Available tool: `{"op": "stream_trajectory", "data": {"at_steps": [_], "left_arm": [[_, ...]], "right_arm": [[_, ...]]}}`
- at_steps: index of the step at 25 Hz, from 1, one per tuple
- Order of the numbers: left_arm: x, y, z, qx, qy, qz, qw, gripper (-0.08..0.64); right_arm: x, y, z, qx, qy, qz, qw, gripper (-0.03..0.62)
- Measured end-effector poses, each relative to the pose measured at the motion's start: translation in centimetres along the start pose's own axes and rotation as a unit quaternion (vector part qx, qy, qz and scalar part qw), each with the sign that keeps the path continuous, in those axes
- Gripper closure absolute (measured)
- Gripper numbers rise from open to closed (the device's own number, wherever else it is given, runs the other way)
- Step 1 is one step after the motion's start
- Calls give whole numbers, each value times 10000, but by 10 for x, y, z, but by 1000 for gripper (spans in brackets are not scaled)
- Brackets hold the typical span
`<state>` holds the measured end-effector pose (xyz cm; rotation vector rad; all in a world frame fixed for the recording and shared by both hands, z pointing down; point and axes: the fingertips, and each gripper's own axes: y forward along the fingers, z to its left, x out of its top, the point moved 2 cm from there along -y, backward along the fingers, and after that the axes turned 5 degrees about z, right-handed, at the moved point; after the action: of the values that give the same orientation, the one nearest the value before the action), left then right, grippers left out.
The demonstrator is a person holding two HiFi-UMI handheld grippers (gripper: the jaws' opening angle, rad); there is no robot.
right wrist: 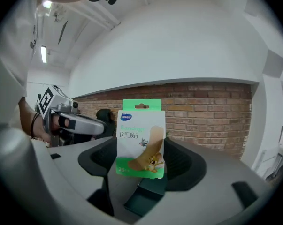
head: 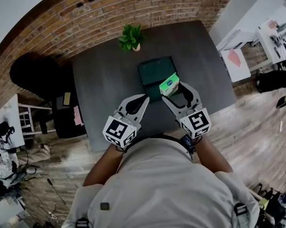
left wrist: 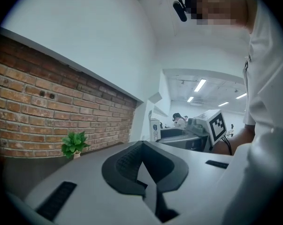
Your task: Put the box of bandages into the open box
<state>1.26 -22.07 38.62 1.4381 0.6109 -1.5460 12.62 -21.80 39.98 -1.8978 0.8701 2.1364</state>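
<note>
My right gripper (head: 174,91) is shut on the box of bandages (head: 170,83), a green and white carton with a cartoon plaster printed on it (right wrist: 140,137). It holds the carton upright over the near right corner of the open box (head: 152,70), a dark green tray on the grey table (head: 105,75). In the right gripper view, part of the open box (right wrist: 148,198) shows just below the carton. My left gripper (head: 143,99) hovers to the left of the carton near the tray's front edge, shut, with nothing between its pads (left wrist: 127,163).
A small potted plant (head: 130,37) stands at the table's far edge against the brick wall (head: 133,4). A black chair (head: 31,72) sits left of the table. White desks (head: 247,46) stand to the right. The table's near edge is close to the person's body.
</note>
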Motion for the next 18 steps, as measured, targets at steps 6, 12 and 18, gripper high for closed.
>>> {"op": "stream_trajectory", "data": {"at_steps": [6,12,18], "left_arm": [[-21,31,20,440,-263,131,9986,545],[-53,60,32,702,-465,425,9955,545],[-83,79,39,804,-640,700,9922,545]], "right_arm": [[-38,33,-30,468,-31,422,9980,292],[-76,58,-47,992,-151,892,9909,293],[-112,74,-57,1344,-311,1262,9824,291]]}}
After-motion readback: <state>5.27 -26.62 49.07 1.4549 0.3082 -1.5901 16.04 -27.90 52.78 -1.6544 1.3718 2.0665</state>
